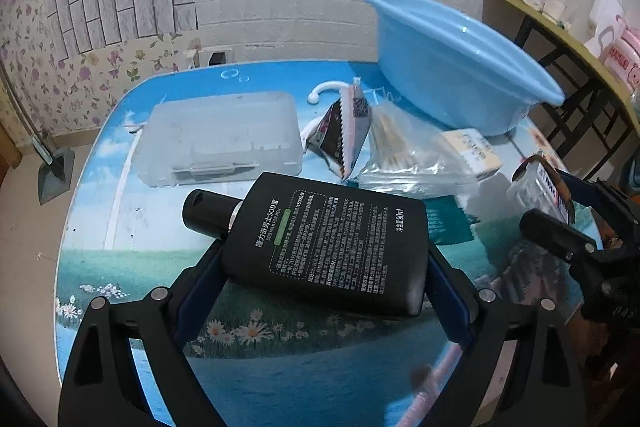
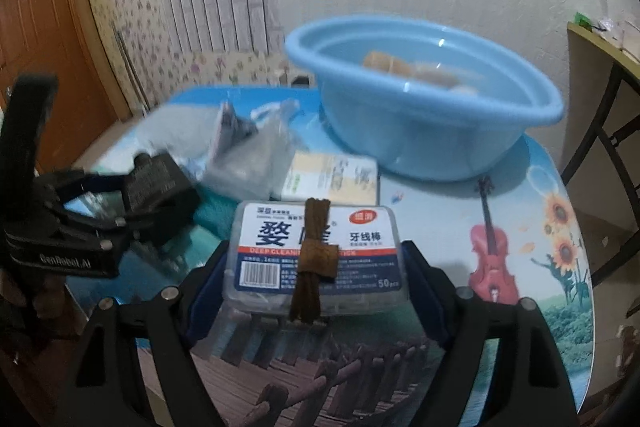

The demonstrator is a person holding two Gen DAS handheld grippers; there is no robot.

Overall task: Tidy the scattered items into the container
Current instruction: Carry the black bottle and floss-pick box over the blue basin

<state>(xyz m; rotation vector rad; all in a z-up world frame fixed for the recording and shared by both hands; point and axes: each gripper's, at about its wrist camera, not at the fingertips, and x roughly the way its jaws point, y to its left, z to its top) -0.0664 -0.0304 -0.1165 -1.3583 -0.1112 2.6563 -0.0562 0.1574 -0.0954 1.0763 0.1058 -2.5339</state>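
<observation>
The left gripper (image 1: 326, 259), at lower centre of the left wrist view, is clamped on a black lotion bottle (image 1: 328, 239). The bottle lies crosswise between the blue-padded fingers (image 1: 200, 283), cap toward the left of the frame.

The right gripper (image 2: 316, 267), at lower centre of the right wrist view, has a clear box of dental floss picks (image 2: 316, 251) between its jaws, both pads against the box's ends; a brown band (image 2: 312, 263) wraps the box.

The blue plastic basin (image 2: 420, 107) stands on the table (image 2: 440, 195) in the upper centre of that view, beyond the box, with pale items blurred inside.

In the left wrist view, a closed translucent case (image 1: 220, 139), a torn sachet (image 1: 344, 135) and a clear bag of sticks (image 1: 400, 155) lie between bottle and basin.
</observation>
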